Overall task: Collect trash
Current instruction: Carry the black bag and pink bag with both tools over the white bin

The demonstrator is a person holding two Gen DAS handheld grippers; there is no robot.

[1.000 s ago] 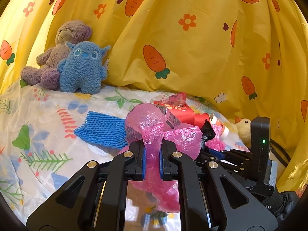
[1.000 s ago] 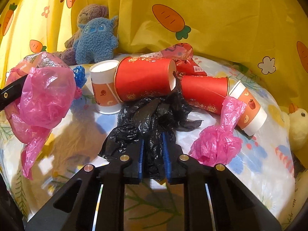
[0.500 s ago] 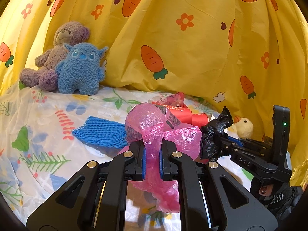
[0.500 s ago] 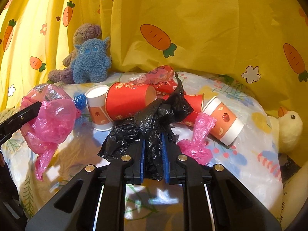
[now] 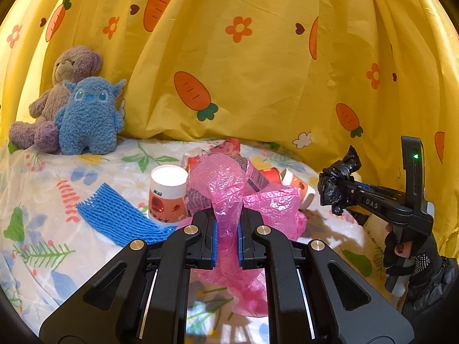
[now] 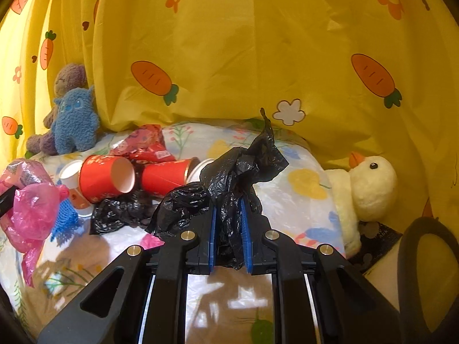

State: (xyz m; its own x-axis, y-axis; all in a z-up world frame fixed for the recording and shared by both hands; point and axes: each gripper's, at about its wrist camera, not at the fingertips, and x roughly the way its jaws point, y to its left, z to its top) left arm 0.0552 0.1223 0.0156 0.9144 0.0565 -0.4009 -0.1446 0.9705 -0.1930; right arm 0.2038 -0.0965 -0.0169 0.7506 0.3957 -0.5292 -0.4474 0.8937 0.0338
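Left gripper: jaws closed to a narrow gap on a pink bag. The film is pinched at a gathered neck, so the bulk balloons above the pads and a tail hangs below. Holding by the neck likely keeps the loose film from slipping out.

Right gripper: jaws closed to a similar gap on a black bag. The bag is clear of the table, with one corner standing up and folds draped over the left finger. A second piece of black film lies on the table beside the cups; whether it joins the held bag cannot be told.

Remaining trash sits grouped mid-table on the floral cover: two red cups on their sides, a white cup upright, a blue net lying flat, and a red wrapper behind the cups. Both bags are judged ready to carry to a bin.

View differences:
- Left wrist view shows the right gripper from outside, with the black bag bunched at its tips and the gloved hand on its handle.
- Right wrist view shows the duck toy and a grey rim at lower right, possibly a bin. The pink bag appears at its left edge.
- Both views show the plush toys against the curtain, apart from the trash.
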